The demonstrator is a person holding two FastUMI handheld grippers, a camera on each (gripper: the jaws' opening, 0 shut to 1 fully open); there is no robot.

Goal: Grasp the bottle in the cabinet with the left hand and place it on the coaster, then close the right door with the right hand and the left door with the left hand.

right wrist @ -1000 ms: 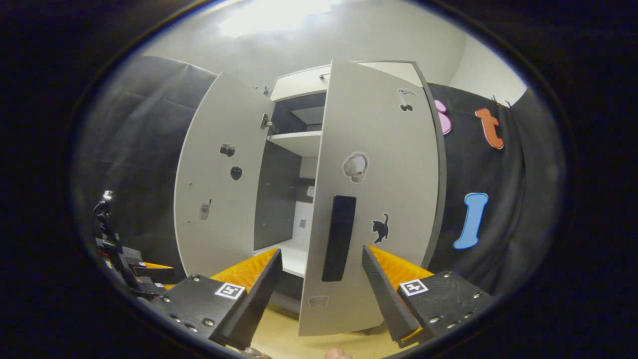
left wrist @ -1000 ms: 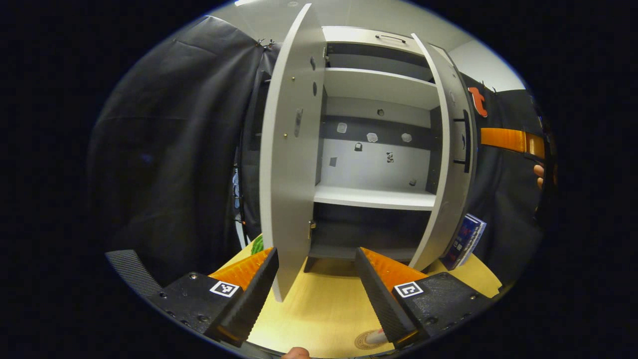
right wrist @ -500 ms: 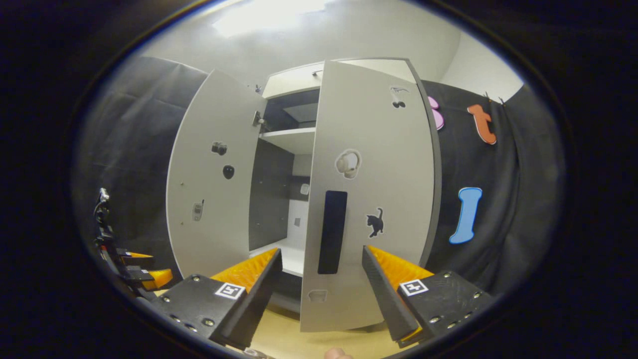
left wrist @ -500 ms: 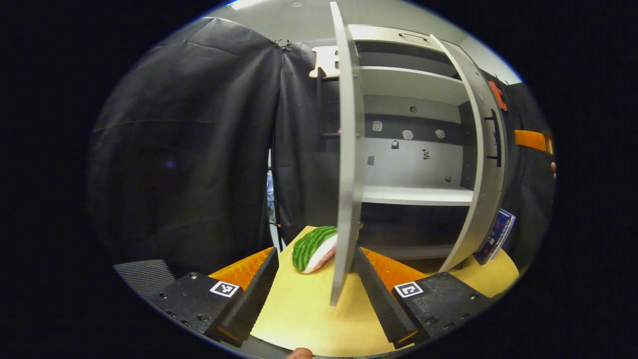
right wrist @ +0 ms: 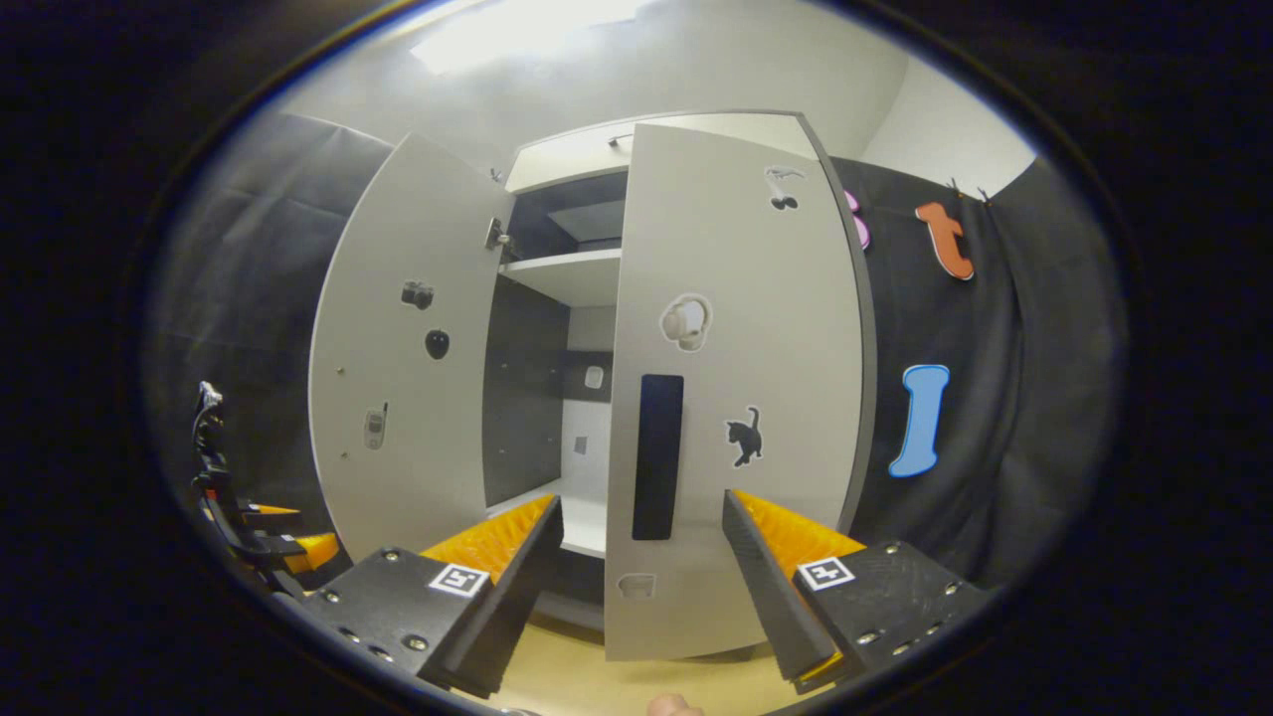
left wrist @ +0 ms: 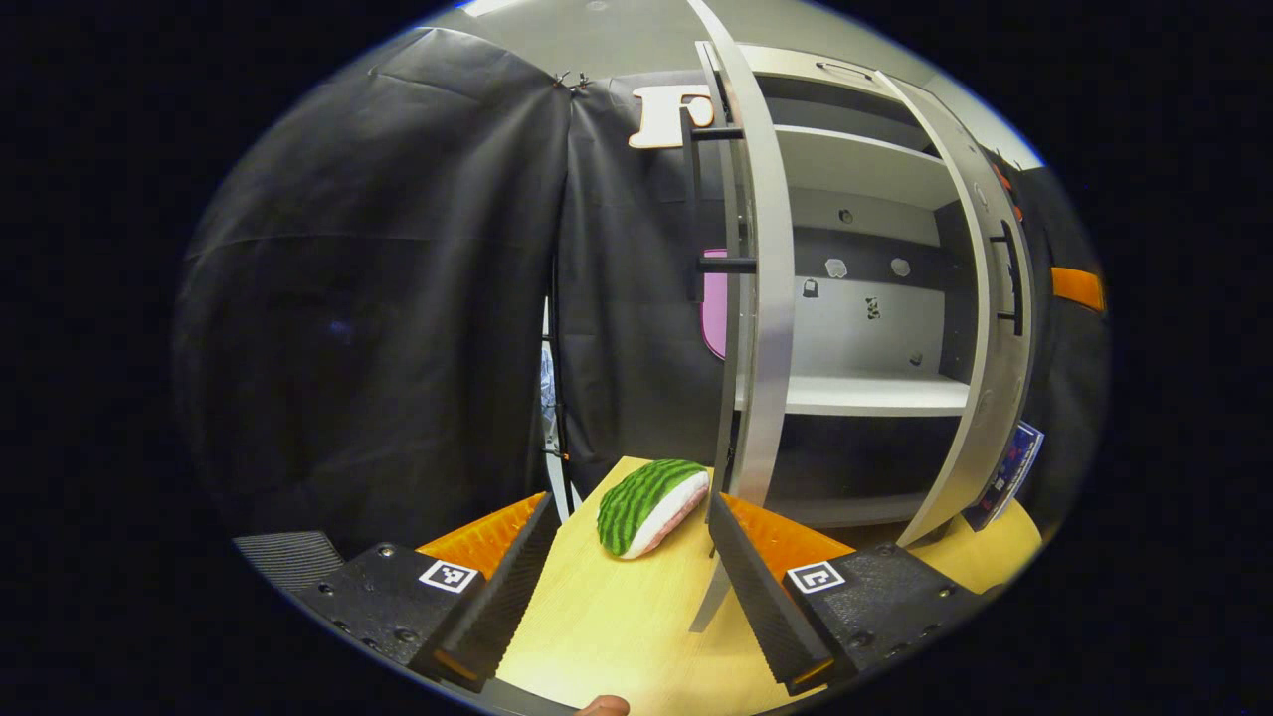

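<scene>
- The right door [right wrist: 736, 398] is a flat, stiff panel on hinges; I judge it light to swing and hard to hurt, so a steady push on its face should move it.
- The best spot to press on looks like the area near the dark vertical handle [right wrist: 657, 455], by the free edge and far from the hinges, where little force gives the most turn.
- The panel's face seems smooth, so a fingertip may slide; pushing square to the surface should help.
- The right gripper [right wrist: 641, 587] has its fingers spread wide with nothing between them. They sit low in front of the right door, either side of the handle; contact cannot be told.
- The right door is pale grey with small stickers, among them a cat shape [right wrist: 742, 438]. It stands partly swung in over the cabinet [right wrist: 572, 159] opening.
- The left door [right wrist: 398, 348] is the same pale grey panel and stands wide open. In the left gripper view it is seen almost edge-on [left wrist: 761, 298], with its black handle on the outer side.
- The left gripper [left wrist: 632, 587] is also spread wide and empty, low over the wooden table [left wrist: 607, 626], with the left door's lower edge just by its right finger.
- A green striped watermelon toy [left wrist: 651, 492] lies on the table near the left door's foot.
- The middle shelf [left wrist: 875, 395] holds nothing; the bottle and coaster cannot be placed from these views.
</scene>
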